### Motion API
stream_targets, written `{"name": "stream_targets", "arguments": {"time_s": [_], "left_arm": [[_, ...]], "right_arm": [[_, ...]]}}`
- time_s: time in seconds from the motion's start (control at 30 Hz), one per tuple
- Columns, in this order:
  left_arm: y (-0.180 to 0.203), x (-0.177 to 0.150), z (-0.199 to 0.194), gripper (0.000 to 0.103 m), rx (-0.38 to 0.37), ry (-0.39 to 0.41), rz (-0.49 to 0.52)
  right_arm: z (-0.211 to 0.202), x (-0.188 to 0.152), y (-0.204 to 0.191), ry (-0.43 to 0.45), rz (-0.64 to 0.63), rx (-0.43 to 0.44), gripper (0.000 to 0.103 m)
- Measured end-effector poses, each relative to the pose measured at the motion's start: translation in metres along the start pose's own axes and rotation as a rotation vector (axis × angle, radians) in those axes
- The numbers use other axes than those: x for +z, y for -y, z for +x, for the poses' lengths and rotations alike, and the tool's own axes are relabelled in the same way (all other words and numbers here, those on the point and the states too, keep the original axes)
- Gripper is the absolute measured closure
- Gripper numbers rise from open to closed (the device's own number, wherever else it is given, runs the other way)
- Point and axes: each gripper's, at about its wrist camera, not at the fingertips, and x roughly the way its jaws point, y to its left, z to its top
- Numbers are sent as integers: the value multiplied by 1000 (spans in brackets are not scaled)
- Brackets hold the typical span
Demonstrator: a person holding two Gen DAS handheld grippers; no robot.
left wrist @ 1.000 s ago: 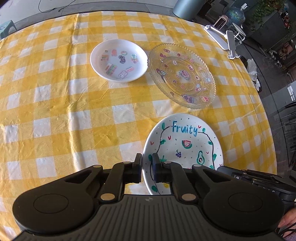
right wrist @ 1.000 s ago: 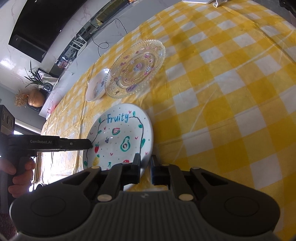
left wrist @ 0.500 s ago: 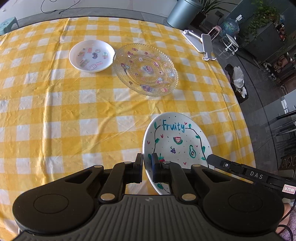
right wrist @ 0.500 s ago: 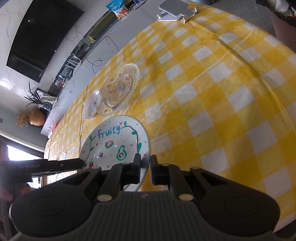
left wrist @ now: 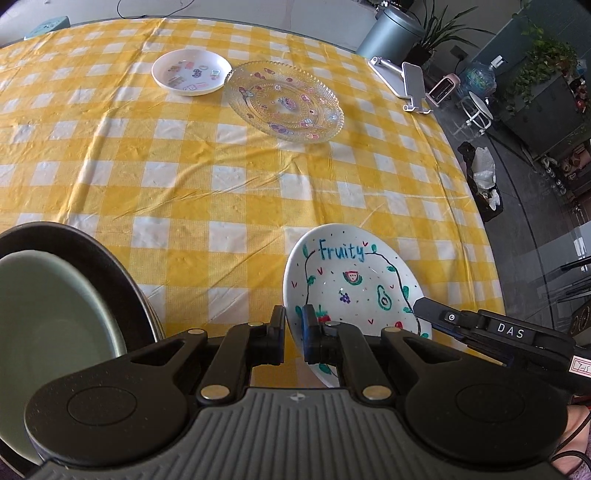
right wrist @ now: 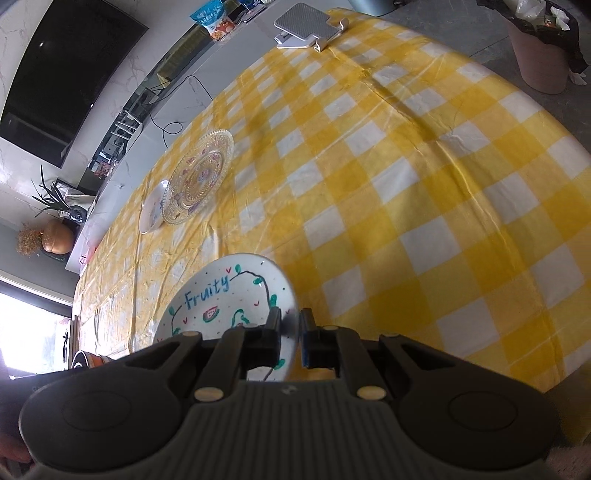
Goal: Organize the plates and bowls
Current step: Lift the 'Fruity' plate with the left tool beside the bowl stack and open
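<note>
Your left gripper (left wrist: 293,334) and right gripper (right wrist: 290,338) both clench the rim of the white hand-painted "Fruity" plate (left wrist: 351,284), held above the yellow checked tablecloth (left wrist: 221,177). Beyond it: clear beaded glass plate (left wrist: 286,100), touching the small white stickered bowl (left wrist: 191,72).

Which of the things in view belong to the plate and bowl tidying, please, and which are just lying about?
Part of the job:
- Fruity plate, gripped at its rim by both grippers
- glass plate
- small white dish
- green bowl in the dark dish

Lying about:
- phone stand
- bin
- snack bag
</note>
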Motion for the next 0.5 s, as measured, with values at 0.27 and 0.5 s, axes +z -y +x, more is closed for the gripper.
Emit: {"name": "stream_targets", "arguments": {"time_s": [0.27, 0.5], "left_arm": [[13, -8, 10, 93, 90, 21, 46], [22, -13, 19, 93, 167, 9, 98]], "right_arm": [[9, -3, -3, -20, -45, -57, 94], [12, -6, -7, -18, -85, -81, 94]]}}
